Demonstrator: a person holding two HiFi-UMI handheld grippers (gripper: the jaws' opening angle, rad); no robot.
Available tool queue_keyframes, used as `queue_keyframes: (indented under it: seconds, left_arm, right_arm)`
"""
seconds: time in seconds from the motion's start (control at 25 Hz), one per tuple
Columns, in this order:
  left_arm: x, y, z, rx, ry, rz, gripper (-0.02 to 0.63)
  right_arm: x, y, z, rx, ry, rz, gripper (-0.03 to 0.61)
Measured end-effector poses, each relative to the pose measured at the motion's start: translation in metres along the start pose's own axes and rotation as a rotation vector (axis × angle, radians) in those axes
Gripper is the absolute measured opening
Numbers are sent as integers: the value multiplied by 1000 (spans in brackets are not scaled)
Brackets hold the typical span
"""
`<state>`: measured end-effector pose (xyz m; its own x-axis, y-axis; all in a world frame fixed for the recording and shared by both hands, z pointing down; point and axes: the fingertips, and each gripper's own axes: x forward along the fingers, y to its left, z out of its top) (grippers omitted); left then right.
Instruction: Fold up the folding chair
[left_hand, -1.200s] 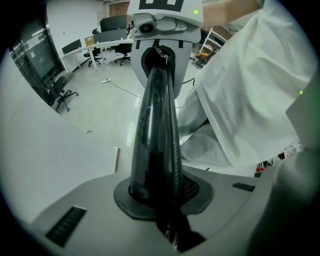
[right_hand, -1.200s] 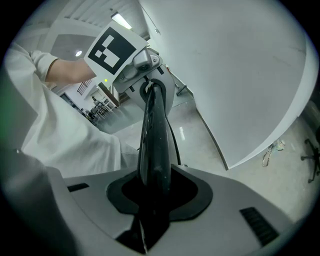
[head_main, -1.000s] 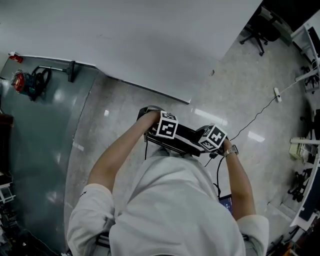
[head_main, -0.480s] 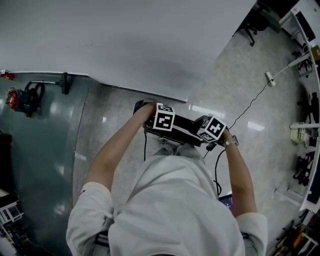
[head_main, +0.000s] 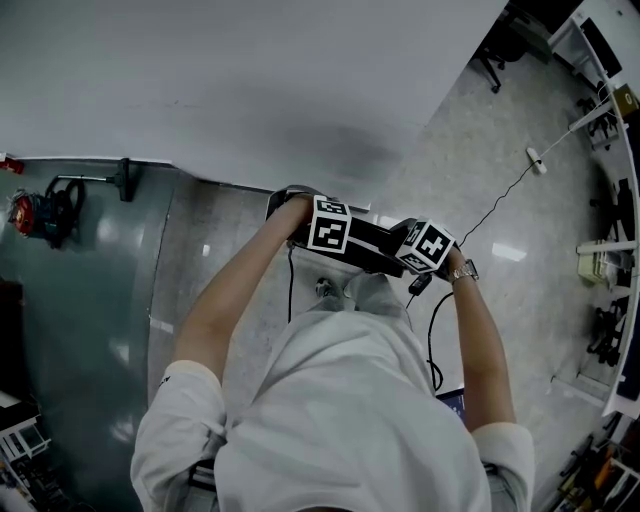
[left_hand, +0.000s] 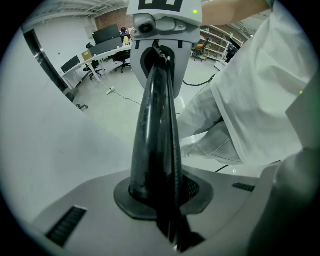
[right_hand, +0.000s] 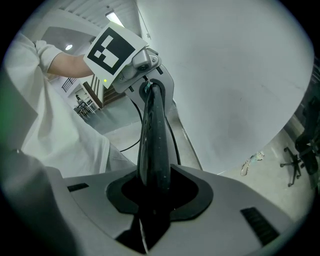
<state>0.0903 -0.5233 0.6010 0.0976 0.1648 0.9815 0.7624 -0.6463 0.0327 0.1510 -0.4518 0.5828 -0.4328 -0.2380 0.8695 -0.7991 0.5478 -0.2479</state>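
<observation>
Black chair bar (left_hand: 157, 125), clamped by left gripper (left_hand: 165, 210) and right gripper (right_hand: 152, 200), could slip and drop should either pinch slacken.

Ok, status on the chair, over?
Left gripper and right gripper both shut on chair. Chair looks folded flat, held between them. Wall close ahead, cable underfoot.

My grippers: two, the left gripper (left_hand: 161, 200) and the right gripper (right_hand: 150, 197).
Marker cubes (head_main: 330, 225): two, one on each.
Chairs I hold: one folding chair (head_main: 365, 258).
On my wrist: one wristwatch (head_main: 466, 270).
On the floor: one power strip (head_main: 537, 157).
</observation>
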Motion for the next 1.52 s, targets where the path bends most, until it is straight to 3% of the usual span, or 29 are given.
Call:
queue_keyframes:
  seconds: [0.32,0.52,1.0,1.12,1.32,1.52]
  left_arm:
    - [-2,49,-8,-79,-4,25,66]
    - [-1,82,-22,-86,-9,-6,66]
    - [-1,137,-24,-138,-22,-19,67]
    - [1,154,-29,-158,-15,27,96]
    - [4,172,-46,-94,-39,146,159]
    - [2,186,-48,-78,-57,235,187]
  right_arm:
    - [-8,-59,20,-127,-31,-116,119]
    - [-10,-92,27,-19,-12,-60,127]
    - [-32,-158,31,-33,-8,-187,167]
    - [-32,-169,36,-27,-37,-223,178]
    - [-19,-164,34,112,-109,-126,181]
    - [-23,-179,35,28,-123,-286,181]
